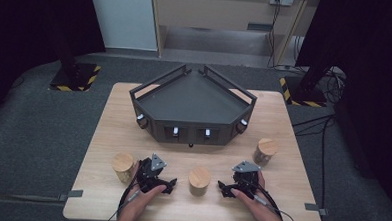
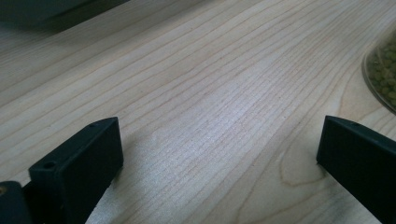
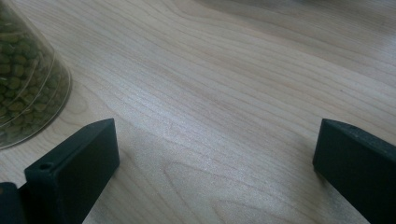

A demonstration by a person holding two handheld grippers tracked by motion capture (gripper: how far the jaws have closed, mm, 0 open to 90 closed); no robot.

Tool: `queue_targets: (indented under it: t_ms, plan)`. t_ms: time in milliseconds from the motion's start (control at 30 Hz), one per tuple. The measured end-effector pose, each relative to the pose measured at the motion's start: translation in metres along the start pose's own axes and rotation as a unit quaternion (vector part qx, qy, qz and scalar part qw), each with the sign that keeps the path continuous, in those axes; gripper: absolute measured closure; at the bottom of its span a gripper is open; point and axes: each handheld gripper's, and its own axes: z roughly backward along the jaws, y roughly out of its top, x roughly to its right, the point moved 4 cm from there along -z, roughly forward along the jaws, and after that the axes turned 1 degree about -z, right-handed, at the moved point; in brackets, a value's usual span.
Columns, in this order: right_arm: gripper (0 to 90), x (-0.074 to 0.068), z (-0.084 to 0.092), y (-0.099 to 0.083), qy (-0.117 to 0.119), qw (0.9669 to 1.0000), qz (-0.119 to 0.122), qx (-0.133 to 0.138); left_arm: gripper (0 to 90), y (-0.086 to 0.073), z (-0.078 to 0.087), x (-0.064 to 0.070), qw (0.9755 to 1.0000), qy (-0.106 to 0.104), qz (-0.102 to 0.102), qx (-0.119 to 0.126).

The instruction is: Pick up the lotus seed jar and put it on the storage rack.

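Your left gripper (image 1: pixel 172 183) and right gripper (image 1: pixel 220 186) both rest on the pale wooden table (image 1: pixel 108 136), jaws wide and empty. The clear cork-lidded jar of green pellets (image 1: pixel 199 180) stands upright between them, about equally near each; 2 similar jars stand farther out.

left claw (image 1: pixel 168 183) open, on table (image 1: pixel 113 122) | middle jar (image 1: pixel 199 180) between claws | right claw (image 1: pixel 224 188) open
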Motion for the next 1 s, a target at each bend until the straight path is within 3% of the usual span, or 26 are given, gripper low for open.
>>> queue_targets:
  t_ms: [833,1000]
  plan:
    - [0.8,-0.005,0.001,-0.001,-0.012,0.9999,-0.010,0.001,2.8,0.003,0.003,0.001,0.9999,0.005,0.004,-0.008]
    - [0.8,-0.006,0.001,-0.001,-0.012,0.9999,-0.011,0.001,2.9,0.003,0.011,0.000,0.9998,0.011,0.013,0.007]
